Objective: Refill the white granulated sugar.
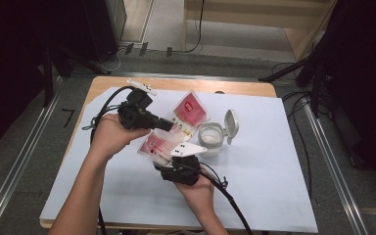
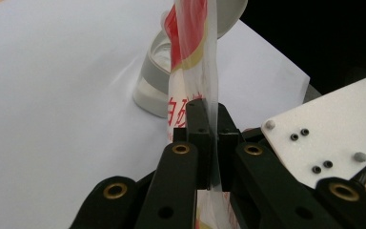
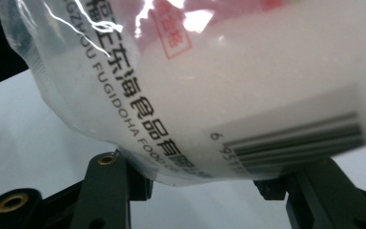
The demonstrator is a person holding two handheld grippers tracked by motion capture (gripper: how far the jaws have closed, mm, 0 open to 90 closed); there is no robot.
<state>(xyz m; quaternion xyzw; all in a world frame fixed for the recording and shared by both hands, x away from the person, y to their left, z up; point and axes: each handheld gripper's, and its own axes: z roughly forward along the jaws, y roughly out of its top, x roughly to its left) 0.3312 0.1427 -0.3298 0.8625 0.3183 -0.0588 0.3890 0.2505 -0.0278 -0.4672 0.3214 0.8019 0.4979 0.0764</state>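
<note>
A clear bag of white powder with red print is held up over the white sheet between both grippers. My left gripper comes in from the left and is shut on the bag's thin top film, its jaws pinched flat together on the plastic. My right gripper comes from below with its jaws set wide on the bag's full lower part, one pad at each side. A white jar with its flip lid raised stands just right of the bag.
A second red-printed bag lies flat behind the jar. The white sheet covers most of the wooden table. The right gripper's grey plate sits close beside the left jaws. Cables trail from both grippers toward the near edge.
</note>
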